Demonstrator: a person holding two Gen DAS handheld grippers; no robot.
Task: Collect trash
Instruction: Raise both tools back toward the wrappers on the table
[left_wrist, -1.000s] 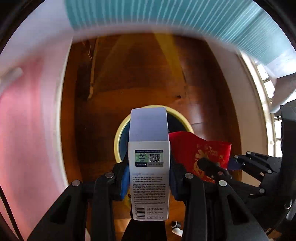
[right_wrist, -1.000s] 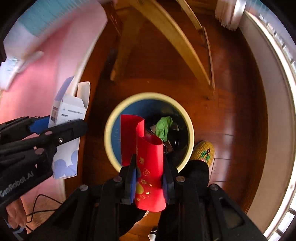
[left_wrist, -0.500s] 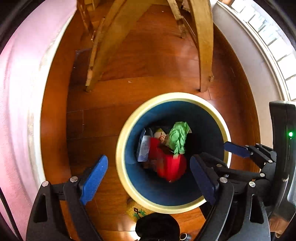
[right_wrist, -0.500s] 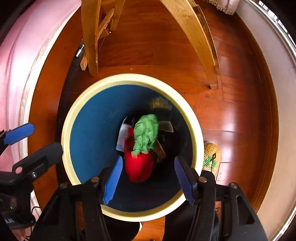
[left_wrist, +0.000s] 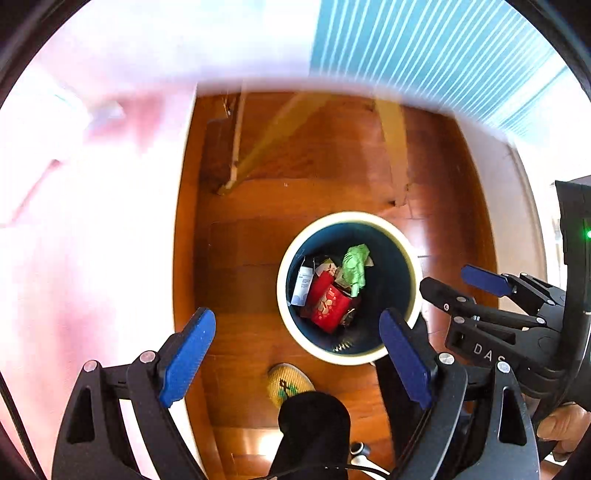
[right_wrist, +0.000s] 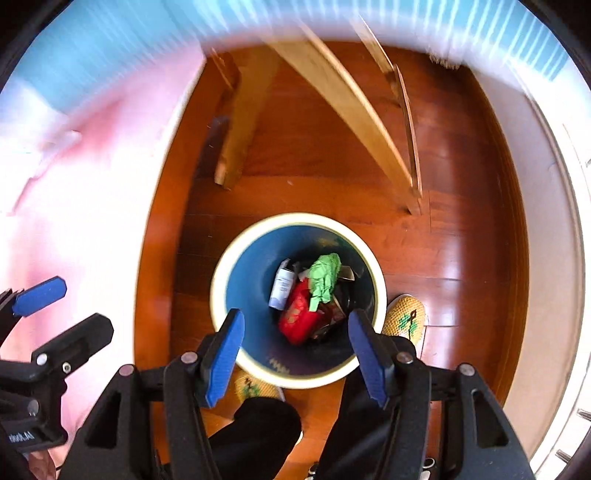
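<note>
A round bin (left_wrist: 291, 325) (right_wrist: 221, 317) with a cream rim and blue inside stands on the wooden floor. Inside lie a red packet (left_wrist: 328, 304) (right_wrist: 297, 317), a white carton (left_wrist: 303, 282) (right_wrist: 282, 286) and crumpled green paper (left_wrist: 354, 264) (right_wrist: 325, 275). My left gripper (left_wrist: 297, 354) is open and empty, high above the bin's left side. My right gripper (right_wrist: 297, 350) is open and empty above the bin's near rim; it also shows in the left wrist view (left_wrist: 461, 284).
Wooden chair legs (right_wrist: 351, 107) stand on the floor beyond the bin. A pink cloth-covered surface (left_wrist: 85, 240) lies to the left. The person's yellow slippers (right_wrist: 404, 314) (left_wrist: 290, 382) are beside the bin. A pale wall runs along the right.
Both grippers opened and dropped the white carton and red packet into the bin. Both have since risen away from the bin.
</note>
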